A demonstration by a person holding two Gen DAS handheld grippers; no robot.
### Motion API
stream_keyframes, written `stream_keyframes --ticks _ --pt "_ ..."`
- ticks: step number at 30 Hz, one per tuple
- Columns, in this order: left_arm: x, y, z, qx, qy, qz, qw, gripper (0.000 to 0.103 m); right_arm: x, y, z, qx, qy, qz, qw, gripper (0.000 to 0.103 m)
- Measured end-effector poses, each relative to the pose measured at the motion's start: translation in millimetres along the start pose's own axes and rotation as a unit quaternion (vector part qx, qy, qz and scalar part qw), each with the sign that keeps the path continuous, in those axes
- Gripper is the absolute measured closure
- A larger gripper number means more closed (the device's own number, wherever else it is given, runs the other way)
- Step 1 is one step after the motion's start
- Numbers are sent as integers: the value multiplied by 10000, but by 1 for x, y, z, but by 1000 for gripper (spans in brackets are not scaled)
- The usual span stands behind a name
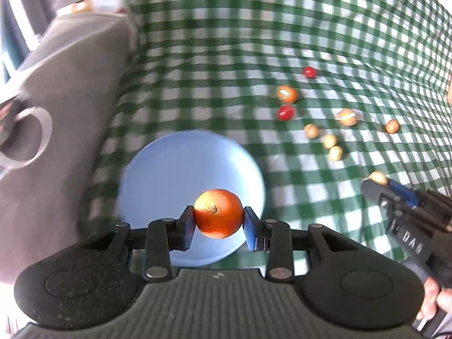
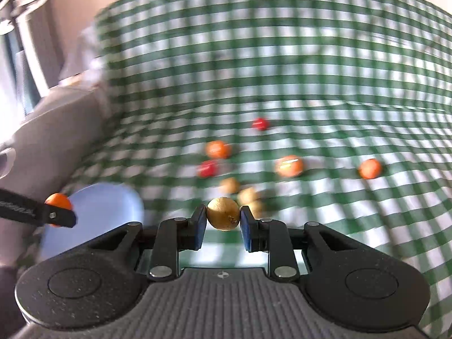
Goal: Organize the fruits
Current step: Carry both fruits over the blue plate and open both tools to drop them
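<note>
The left hand-held gripper (image 1: 219,223) is squeezed shut on an orange fruit (image 1: 218,213) and holds it up in the air over the blue plate (image 1: 169,175). The plate looks bare, with no fruit on it that I can see. The right hand-held gripper (image 2: 223,221) is closed tight on a small tan fruit (image 2: 223,213), and it holds this one above the green checked cloth (image 2: 282,70) on the table, near the plate but not over it. So two fruits are picked up, but none looks sorted yet. Most of the job is still left. Lying loose on the cloth are two red fruits (image 2: 260,123), three more orange fruits (image 2: 289,166), and three tan fruits (image 2: 229,185) bunched close together. The pictures are blurry, so I cannot tell just what kind each fruit is. My guess is the orange fruit goes down on the plate next.
</note>
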State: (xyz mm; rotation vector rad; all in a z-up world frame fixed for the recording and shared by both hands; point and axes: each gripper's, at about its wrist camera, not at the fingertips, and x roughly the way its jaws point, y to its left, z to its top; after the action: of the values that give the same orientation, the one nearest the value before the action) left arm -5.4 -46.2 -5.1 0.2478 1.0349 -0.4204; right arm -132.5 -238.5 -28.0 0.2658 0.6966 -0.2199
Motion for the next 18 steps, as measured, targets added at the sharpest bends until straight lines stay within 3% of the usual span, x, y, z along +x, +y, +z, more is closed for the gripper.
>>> stream_keyframes --ticks 8,18 --pt "-45 50 -44 -310 -315 46 9990 63 -36 91 -18 -559 234 424 9973 76" --pt "-53 76 -56 -563 -419 -65 9975 63 -53 131 -25 -914 214 476 9944 76"
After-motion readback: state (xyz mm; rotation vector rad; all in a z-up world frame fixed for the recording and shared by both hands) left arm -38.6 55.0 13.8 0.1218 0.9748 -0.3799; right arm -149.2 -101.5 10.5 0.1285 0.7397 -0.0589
